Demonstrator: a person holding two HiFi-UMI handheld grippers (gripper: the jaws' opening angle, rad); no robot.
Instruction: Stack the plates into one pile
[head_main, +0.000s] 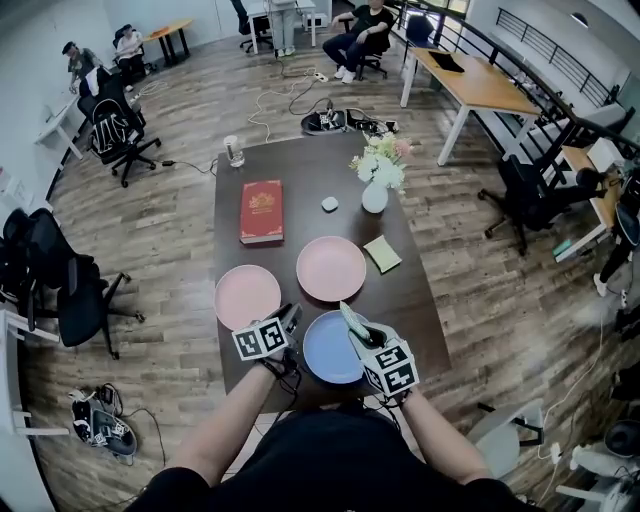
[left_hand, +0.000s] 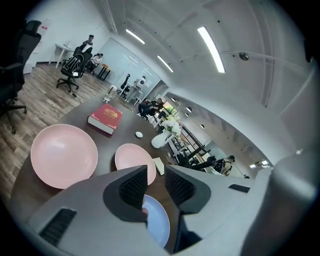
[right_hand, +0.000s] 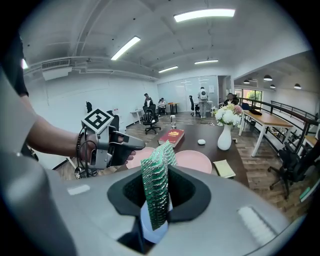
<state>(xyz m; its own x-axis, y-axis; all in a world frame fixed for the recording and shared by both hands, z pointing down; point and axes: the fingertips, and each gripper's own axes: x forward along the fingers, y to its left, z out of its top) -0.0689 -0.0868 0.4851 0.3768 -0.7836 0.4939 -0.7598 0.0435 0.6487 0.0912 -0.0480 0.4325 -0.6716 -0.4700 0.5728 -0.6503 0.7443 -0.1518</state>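
**A:** Entry, plates. Three on the counter (head_main: 300, 175), none stacked yet. The blue plate (head_main: 330, 350) sits at the near edge, right of centre. The near-left pink plate (head_main: 247, 296) lies toward the near-left corner, and the middle pink plate (head_main: 331, 268) is farther in, about mid-counter.

**B:** Noted. Your left hand-held gripper (head_main: 293, 318) hangs in the gap between the near-left pink plate and the blue plate. Its tips are at the blue plate's left rim. In the left gripper view the jaws stand apart with nothing pinched. The blue plate (left_hand: 156, 220) shows through the gap, low and a little to the right.

**A:** And your right hand-held gripper (head_main: 352, 322)?

**B:** Clamped on a green ribbed pad (right_hand: 157, 180) that stands upright between the pads, over the right part of the blue plate (right_hand: 150, 227). That hand is occupied.

**A:** Judgement: your left is the free hand, and it is nearest to two rims at once. The blue rim is just to its right, the pink rim just to its left. The plates are round, so no long axis matters, only which rim you approach.

**B:** Agreed. The middle pink plate lies beyond both, away from the near edge. Whether the left jaw touches the blue rim, I cannot tell.
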